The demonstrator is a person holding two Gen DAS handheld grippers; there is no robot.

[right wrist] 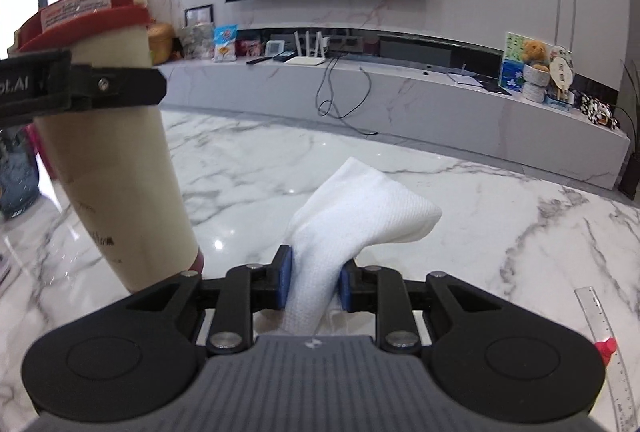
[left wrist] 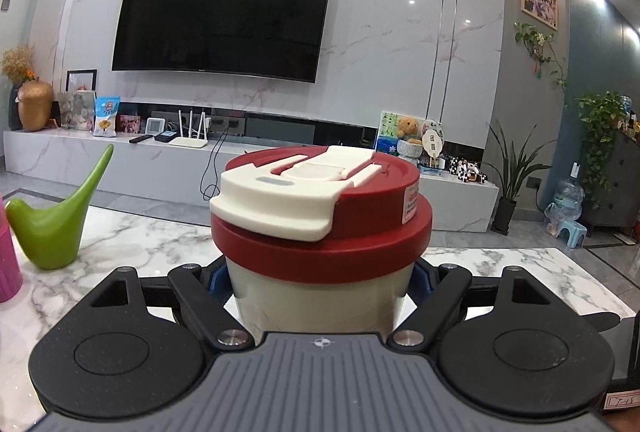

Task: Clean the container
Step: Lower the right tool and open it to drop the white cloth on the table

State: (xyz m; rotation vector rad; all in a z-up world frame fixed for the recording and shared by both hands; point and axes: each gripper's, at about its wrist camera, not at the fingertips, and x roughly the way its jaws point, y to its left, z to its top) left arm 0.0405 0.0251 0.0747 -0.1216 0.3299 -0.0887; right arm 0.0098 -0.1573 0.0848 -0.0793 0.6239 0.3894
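The cream container (left wrist: 320, 292), capped by a red lid (left wrist: 320, 236) with a white flip tab (left wrist: 280, 204), is clamped around its body by the left claw (left wrist: 320, 286) and is held tilted above the marble surface (right wrist: 480, 232), its base seemingly just clear of the marble toward the surface's left edge in the right wrist view. A folded white cloth (right wrist: 352, 224) is pinched between the pads of the right claw (right wrist: 314, 282), just beside the container (no contact between the two is visible). The likeliest fault is judged to be slipping: the smooth tapered wall could slide or twist in the left claw's grip once it is pressed by the cloth, and the loosely bunched cloth could be dragged out of its pinch. Nothing can be said of the contents, since the lid is shut and the wall is opaque. A green watering can (left wrist: 56, 224) stands near the far left edge.
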